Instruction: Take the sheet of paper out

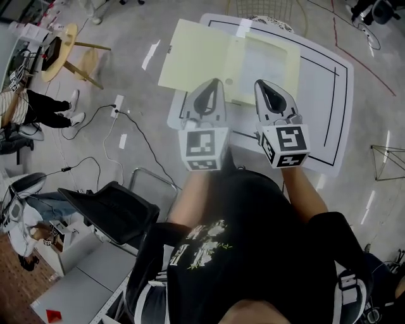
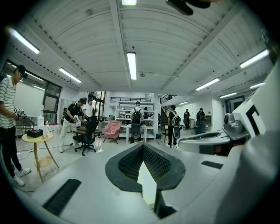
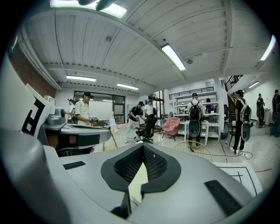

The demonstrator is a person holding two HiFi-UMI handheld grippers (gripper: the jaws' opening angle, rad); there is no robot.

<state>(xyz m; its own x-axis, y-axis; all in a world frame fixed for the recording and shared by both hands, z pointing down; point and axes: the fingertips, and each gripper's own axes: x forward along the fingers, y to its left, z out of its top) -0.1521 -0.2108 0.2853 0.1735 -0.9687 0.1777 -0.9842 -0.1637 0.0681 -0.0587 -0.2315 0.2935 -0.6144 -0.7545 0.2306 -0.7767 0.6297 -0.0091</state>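
Observation:
An open pale yellow folder [image 1: 193,60] lies on the white table [image 1: 329,69], and a whitish sheet of paper [image 1: 269,63] rests on its right half. In the head view both grippers hover side by side over the folder's near edge, touching nothing. My left gripper [image 1: 207,100] is shut and empty, its tips meeting in the left gripper view [image 2: 142,147]. My right gripper [image 1: 271,95] is also shut and empty [image 3: 143,147]. A pale yellow strip of the folder [image 3: 137,183] shows through the gap below the tips.
A black line border [image 1: 345,95] runs round the table top. A wire chair [image 1: 269,16] stands at the far edge. To the left there is a black office chair [image 1: 114,212], floor cables [image 1: 117,114] and a round wooden table [image 1: 60,50]. Several people stand in the room.

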